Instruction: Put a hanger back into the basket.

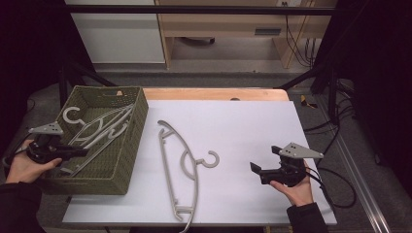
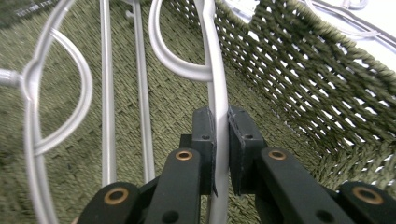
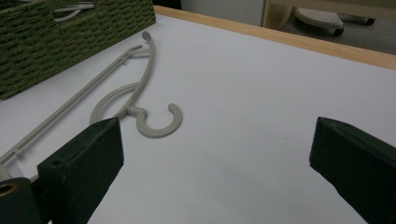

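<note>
A green woven basket point(image 1: 127, 145) stands at the table's left and holds grey plastic hangers point(image 1: 99, 128). My left gripper point(image 1: 80, 152) reaches into it from the left. In the left gripper view its pads are shut on the curved arm of one grey hanger point(image 2: 220, 100), with the basket's woven wall point(image 2: 299, 84) to the right. Another grey hanger point(image 1: 187, 167) lies flat on the white table cover, its hook toward the right. My right gripper point(image 1: 265, 162) rests on the cover at the right, open with nothing between its fingers, facing the hanger's hook point(image 3: 158, 122).
The white cover point(image 1: 252, 121) sits on a wooden table whose far edge point(image 1: 214, 93) shows behind it. Cables point(image 1: 335, 187) trail off the table's right side. Dark frame bars stand at both sides, and furniture stands beyond.
</note>
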`<state>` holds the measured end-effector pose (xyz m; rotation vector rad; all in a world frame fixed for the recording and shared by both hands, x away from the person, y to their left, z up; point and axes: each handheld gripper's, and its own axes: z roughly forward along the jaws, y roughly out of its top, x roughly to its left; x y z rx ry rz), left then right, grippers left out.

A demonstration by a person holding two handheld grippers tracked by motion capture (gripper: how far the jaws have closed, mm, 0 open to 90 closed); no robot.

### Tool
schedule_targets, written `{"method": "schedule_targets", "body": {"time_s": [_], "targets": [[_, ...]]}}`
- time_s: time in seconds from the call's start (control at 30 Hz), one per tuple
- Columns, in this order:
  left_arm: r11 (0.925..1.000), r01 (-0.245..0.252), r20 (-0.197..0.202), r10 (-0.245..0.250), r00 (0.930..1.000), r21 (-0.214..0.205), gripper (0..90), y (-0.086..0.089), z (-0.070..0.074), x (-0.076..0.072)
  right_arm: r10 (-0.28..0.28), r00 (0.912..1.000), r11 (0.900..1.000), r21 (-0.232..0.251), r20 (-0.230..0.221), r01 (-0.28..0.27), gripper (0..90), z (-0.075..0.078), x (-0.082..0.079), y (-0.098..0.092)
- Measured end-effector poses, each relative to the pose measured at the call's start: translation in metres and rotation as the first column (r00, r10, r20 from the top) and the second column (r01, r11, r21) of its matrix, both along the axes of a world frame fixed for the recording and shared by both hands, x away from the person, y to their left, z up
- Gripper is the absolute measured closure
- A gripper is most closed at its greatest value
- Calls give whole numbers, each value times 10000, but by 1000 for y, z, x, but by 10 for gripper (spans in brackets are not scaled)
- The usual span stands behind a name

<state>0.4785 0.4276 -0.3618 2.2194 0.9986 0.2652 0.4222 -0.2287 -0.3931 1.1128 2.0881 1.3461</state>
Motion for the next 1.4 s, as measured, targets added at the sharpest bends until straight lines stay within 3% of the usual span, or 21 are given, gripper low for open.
{"method": "schedule_targets", "body": {"time_s": [0.23,0.43,0.47,0.5,0.53,0.7,0.73,0.77,0.87,0.93,0.97,1.0,1.07,1.17,1.23,1.37,1.4], "targets": [[9998,-86,-321,80,9995,-185,819,-3,-14,2,-18,10000,10000,40,17,18,33,0,0,0],[9993,-68,-349,81,9994,374,810,-12,-18,2,-14,10000,10000,37,-2,14,33,0,0,1],[9966,-27,-401,61,9992,826,809,-18,-18,2,-5,10000,10000,48,-2,5,33,0,0,1],[9966,-27,-401,61,9992,826,808,-18,-18,2,17,10000,10000,13,9,-17,33,0,0,0],[9940,-102,-220,127,9997,1085,807,-22,-18,2,8,10000,10000,19,16,-8,33,0,0,0],[9927,-323,183,304,9994,1166,757,-32,-12,2,-9,10000,10000,30,-6,9,33,0,0,0],[9914,-361,237,334,9992,1261,746,-36,-11,3,-10,10000,10000,30,-16,10,33,0,0,1],[9854,-389,301,344,9990,1656,732,-45,-11,5,-11,10000,10000,31,-16,11,33,0,0,1],[9794,-416,376,348,9987,1976,676,-55,-13,7,-9,10000,10000,89,0,9,33,1,0,0],[9620,-434,180,400,9990,2694,681,-64,-16,13,-6,10000,10000,56,12,6,33,1,-1,0],[9620,-434,180,400,9990,2694,695,-64,-16,13,-1,10000,10000,64,9,1,33,1,-1,0],[9523,-560,216,519,9984,3000,718,-67,-17,15,35,10000,10000,34,20,-35,33,1,-1,-1],[9464,-703,312,637,9975,3153,758,-68,-17,16,16,10000,10000,34,24,-16,33,1,-1,-1],[9460,-749,325,681,9971,3153,818,-67,-17,15,26,10000,10000,20,49,-27,33,1,-1,-1],[9507,-720,235,681,9974,3018,821,-65,-17,15,28,10000,10000,27,65,-28,33,1,-1,-1],[9468,-612,211,575,9981,3160,813,-65,-17,15,23,10000,10000,24,45,-23,34,1,-1,-1],[9458,-716,314,650,9974,3166,767,-67,-18,16,-7,10000,10000,58,18,7,34,1,-1,0]]}}
